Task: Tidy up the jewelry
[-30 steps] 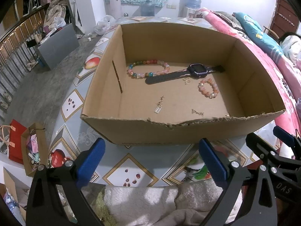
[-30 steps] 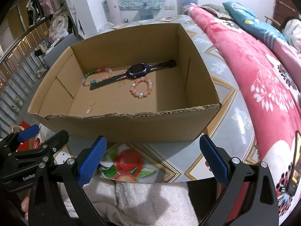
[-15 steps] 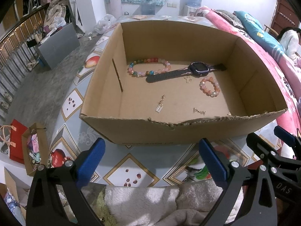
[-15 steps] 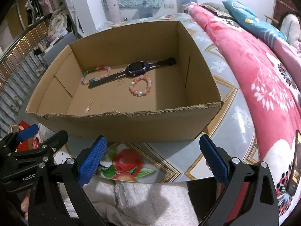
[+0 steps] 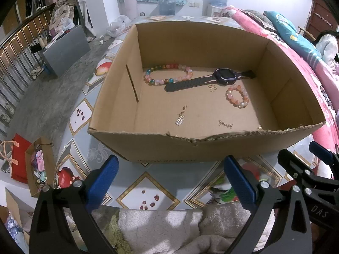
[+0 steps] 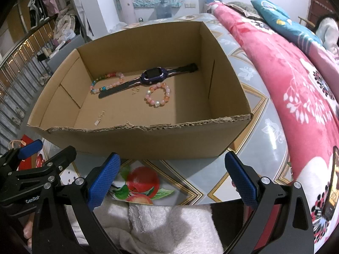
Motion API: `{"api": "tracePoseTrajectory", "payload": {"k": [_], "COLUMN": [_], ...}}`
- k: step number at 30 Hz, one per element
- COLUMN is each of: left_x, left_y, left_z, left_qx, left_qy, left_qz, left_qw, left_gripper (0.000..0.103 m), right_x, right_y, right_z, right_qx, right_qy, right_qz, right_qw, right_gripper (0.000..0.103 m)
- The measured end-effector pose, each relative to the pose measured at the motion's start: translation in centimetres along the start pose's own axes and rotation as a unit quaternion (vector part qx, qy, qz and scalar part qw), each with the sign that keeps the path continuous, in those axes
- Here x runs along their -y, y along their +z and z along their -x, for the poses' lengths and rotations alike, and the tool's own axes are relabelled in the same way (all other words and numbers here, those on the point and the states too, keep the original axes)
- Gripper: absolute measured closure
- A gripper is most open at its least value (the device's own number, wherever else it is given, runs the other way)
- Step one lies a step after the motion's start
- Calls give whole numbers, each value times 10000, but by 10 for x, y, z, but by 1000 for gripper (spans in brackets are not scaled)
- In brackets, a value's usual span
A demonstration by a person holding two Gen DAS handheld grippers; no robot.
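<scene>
Both your tongs are wide apart and hold nothing. Your left tongs (image 5: 169, 180) and right tongs (image 6: 172, 178) hang low over the desk (image 5: 148, 182), just in front of the cardboard box (image 5: 148, 146).

All the jewelry lies inside the box. The long bead bracelet (image 5: 168, 74) sits at the back, its near side touching the strap of the dark watch (image 5: 211, 79). The small pink bracelet (image 5: 237, 96) lies near the watch on the right. A little gold charm (image 5: 181, 117) and a tiny chain bit (image 5: 225, 124) lie closer to you.

This could be the pieces all put away, or waiting to be sorted. If you do reach in, go up and over the torn front wall. Pinch the tiny bits flat and gently, because they slip.
</scene>
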State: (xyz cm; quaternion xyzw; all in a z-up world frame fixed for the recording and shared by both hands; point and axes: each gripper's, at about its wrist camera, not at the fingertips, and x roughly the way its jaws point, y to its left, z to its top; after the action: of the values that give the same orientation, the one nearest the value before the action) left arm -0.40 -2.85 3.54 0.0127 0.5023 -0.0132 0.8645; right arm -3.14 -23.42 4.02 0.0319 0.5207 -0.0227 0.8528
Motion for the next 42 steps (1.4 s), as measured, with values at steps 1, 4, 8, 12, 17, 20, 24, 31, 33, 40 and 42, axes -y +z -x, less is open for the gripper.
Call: {"api": "tracePoseTrajectory", "payload": {"k": [1,4,8,12,17,20,24,31,33,40,42], "left_x": [-1,0,-1,-1,-1,-1,-1,-2,-2,-2,-3], "left_y": [-1,0,-1,-1,0,0,-1,-1,-1,-2,-3], "left_z": [-1,0,-2,-2,-2,-2,-2,-2,-2,-3,-3], "left_qx": [-4,-5,-20,-26,-28,-35,-33,-48,-49,-80,-81], "left_qy": [3,1,10,17,20,19,21,23,24,27,25], "left_qz": [-2,0,7,7,7,5,7,3,4,5,5], "left_qw": [10000,10000,10000,10000,10000,10000,10000,10000,10000,10000,10000], "left_gripper": [6,6,6,6,6,6,6,6,6,6,6], "right_x": [0,0,0,0,0,0,0,0,1,1,1], "right_y": [0,0,0,-1,-1,-1,-1,-1,-1,0,-1], "right_z": [0,0,-1,-1,-2,-2,-2,-4,-5,-6,-6], "right_qx": [4,-3,-11,-23,-30,-35,-33,-53,-60,-95,-96], "right_qy": [-3,-6,-7,-14,-18,-18,-21,-33,-33,-43,-48], "right_qz": [4,9,9,15,18,17,17,24,21,27,34], "right_qw": [10000,10000,10000,10000,10000,10000,10000,10000,10000,9999,9999], "right_gripper": [8,8,8,8,8,8,8,8,8,8,8]}}
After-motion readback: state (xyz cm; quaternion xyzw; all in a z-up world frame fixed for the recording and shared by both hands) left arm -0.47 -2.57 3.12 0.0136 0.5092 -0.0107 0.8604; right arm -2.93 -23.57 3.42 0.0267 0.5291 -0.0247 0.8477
